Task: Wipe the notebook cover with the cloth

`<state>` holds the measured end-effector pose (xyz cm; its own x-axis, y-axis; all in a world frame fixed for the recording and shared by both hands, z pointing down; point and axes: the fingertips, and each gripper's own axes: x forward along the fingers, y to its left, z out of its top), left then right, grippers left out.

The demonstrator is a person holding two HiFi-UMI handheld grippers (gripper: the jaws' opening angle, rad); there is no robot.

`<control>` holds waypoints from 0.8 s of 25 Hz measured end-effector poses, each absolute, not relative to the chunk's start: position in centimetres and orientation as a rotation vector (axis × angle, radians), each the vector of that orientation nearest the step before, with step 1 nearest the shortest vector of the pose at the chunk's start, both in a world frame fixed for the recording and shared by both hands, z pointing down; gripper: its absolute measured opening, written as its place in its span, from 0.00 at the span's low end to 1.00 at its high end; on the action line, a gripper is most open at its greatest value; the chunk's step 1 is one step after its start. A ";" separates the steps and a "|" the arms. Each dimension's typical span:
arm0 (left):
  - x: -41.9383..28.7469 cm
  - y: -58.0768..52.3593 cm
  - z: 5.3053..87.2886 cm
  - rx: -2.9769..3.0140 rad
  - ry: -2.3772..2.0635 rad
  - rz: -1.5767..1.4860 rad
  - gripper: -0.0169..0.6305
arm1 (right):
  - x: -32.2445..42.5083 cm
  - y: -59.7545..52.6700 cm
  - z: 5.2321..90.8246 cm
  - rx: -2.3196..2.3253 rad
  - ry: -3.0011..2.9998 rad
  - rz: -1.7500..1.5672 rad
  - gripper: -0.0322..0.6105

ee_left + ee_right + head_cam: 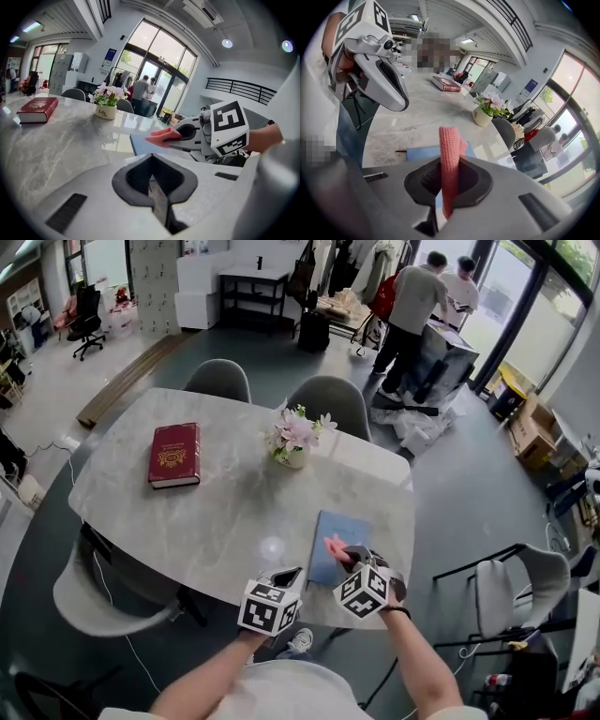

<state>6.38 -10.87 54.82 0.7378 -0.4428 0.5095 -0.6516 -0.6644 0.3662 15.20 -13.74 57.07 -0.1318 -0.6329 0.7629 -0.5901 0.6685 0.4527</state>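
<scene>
A blue notebook [342, 538] lies flat on the marble table [225, 512], near its front right edge. My right gripper [349, 557] hovers over the notebook's near end, shut on a folded pink cloth [335, 546]. In the right gripper view the cloth [449, 159] stands up between the jaws of the right gripper [445, 197], with the notebook [421, 152] just beyond. My left gripper [284, 579] hangs at the table's front edge, left of the notebook, shut and holding nothing. The left gripper view shows the left gripper [157, 197], the notebook [140, 144] and the cloth [164, 136].
A red book [175, 454] lies at the table's far left. A small flower pot [293, 441] stands at the far middle. Grey chairs [328, 401] ring the table, one [89, 601] at the front left. Two people [412, 310] stand far off by the windows.
</scene>
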 end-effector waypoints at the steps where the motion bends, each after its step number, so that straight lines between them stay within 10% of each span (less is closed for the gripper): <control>1: 6.5 -11.0 54.8 2.397 -0.837 0.513 0.04 | 15.3 -14.2 56.9 0.967 -1.806 -0.062 0.07; 20: 5.0 -13.0 56.1 2.242 -1.100 0.462 0.04 | 15.6 -23.2 58.6 0.711 -1.814 -0.247 0.07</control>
